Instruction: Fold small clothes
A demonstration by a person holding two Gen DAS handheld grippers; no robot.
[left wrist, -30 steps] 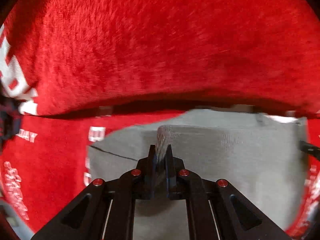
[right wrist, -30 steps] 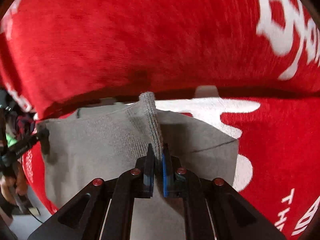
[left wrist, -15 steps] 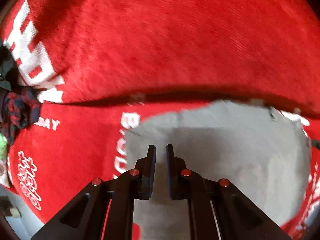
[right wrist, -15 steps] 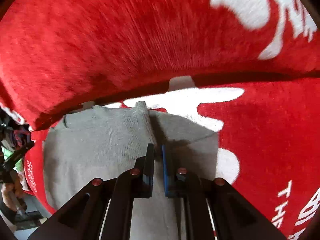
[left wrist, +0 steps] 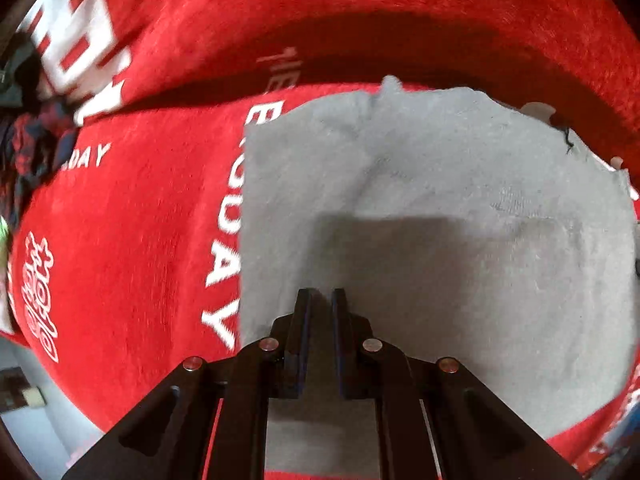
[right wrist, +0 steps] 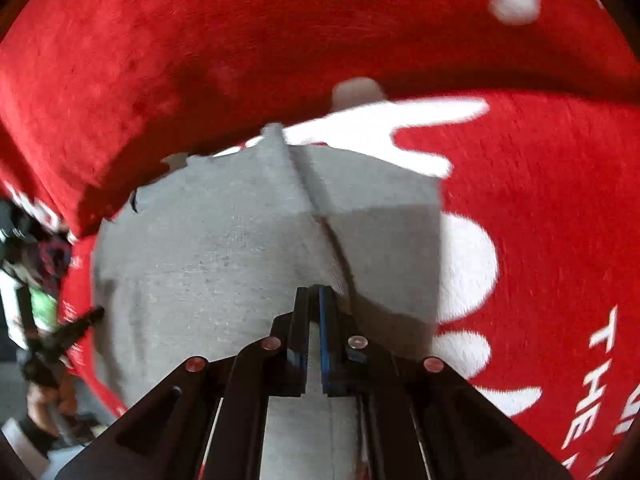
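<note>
A small grey knitted garment (left wrist: pixel 440 208) lies folded flat on a red blanket with white lettering (left wrist: pixel 120 220). My left gripper (left wrist: pixel 320 294) hovers over its near part, fingers slightly apart with nothing between them. In the right wrist view the same grey garment (right wrist: pixel 224 240) shows a raised ribbed edge (right wrist: pixel 316 196) running toward my right gripper (right wrist: pixel 314 292). Its fingers stand close together with only a narrow gap, and the edge seems to lie just beyond the tips, not pinched.
The red blanket (right wrist: pixel 540 220) rises in a thick fold (left wrist: pixel 360 8) behind the garment. A dark heap of other clothes (left wrist: pixel 28 140) lies at the far left. My left gripper's arm (right wrist: pixel 60 336) shows at the left edge of the right wrist view.
One second ago both grippers pinched the grey garment's edge. The left let go first and drew back; the right has now released too. The garment lies flat and both views have pulled away from it.
</note>
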